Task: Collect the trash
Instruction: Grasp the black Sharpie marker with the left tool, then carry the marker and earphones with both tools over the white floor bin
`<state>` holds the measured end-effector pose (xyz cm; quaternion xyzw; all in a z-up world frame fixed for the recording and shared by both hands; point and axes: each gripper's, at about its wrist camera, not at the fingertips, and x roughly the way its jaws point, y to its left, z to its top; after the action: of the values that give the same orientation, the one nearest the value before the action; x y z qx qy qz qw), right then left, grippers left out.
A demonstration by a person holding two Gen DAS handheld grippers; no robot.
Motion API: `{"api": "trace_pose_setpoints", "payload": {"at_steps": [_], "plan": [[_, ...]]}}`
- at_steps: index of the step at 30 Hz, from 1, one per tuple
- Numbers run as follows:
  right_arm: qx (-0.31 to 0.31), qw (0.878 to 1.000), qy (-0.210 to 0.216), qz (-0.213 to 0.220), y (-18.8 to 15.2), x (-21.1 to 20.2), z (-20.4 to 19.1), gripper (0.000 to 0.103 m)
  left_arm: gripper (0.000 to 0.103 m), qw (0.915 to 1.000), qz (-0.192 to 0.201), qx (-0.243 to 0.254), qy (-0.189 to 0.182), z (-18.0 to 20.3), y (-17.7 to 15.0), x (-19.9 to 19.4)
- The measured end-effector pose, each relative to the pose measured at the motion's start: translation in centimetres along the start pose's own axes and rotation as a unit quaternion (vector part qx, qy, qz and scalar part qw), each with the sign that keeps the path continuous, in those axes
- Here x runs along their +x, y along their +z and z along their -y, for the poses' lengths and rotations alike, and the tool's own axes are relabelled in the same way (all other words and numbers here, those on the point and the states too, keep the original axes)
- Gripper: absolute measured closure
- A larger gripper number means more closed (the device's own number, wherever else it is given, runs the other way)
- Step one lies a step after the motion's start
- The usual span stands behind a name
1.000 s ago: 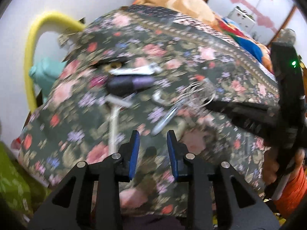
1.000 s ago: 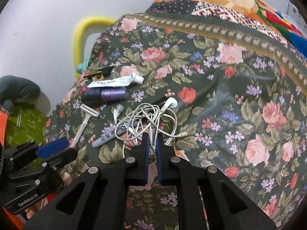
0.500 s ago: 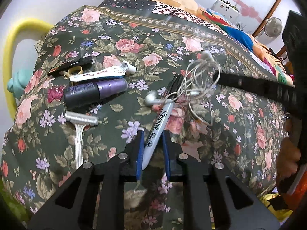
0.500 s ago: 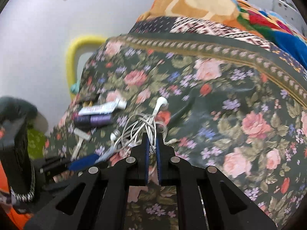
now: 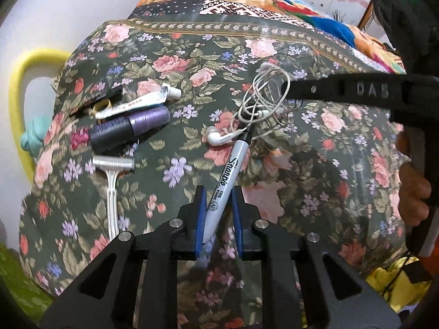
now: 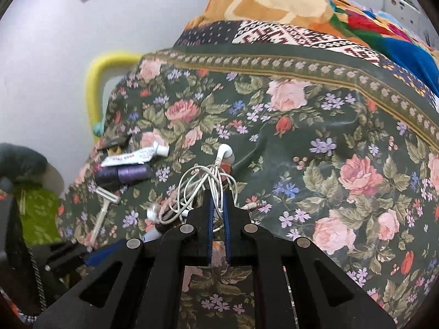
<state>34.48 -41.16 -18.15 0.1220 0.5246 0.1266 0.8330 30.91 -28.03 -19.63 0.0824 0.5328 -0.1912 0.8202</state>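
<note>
The left gripper has its pads apart around the butt end of a Sharpie marker, which lies on the flowered bedspread and runs forward from the gripper toward the earphones. The right gripper is clamped on the tangled white earphones, the cord bunched just ahead of its tips. Farther off to the left lie a razor, a purple bottle and a small tube.

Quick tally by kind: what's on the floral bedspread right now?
Marker: 1
Earphones: 1
Razor: 1
Tube: 1
Purple bottle: 1
Dark flat item, partly hidden: 1
Total: 6
</note>
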Motion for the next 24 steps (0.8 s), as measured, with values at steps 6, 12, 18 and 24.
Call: {"api": "trace_pose_setpoints", "payload": {"at_steps": [6, 12, 18, 24], "plan": [[0.003, 1.000, 0.011, -0.018, 0.1, 0.7, 0.1, 0.097, 0.092, 0.9986, 0.004, 0.050, 0.019, 1.4, 0.7, 0.5], [-0.004, 1.000, -0.002, 0.000, 0.7, -0.2, 0.0, 0.097, 0.094, 0.9994, 0.011, 0.029, -0.015, 1.9, -0.9, -2.4], [-0.011, 1.000, -0.011, 0.000, 0.7, -0.1, -0.5, 0.097, 0.094, 0.9993, 0.030, -0.021, -0.007, 0.5, -2.7, -5.6], [-0.023, 1.000, 0.010, -0.001, -0.3, -1.3, -1.8, 0.097, 0.094, 0.9948, 0.045, -0.088, 0.024, -2.6, -3.7, -7.5]]}}
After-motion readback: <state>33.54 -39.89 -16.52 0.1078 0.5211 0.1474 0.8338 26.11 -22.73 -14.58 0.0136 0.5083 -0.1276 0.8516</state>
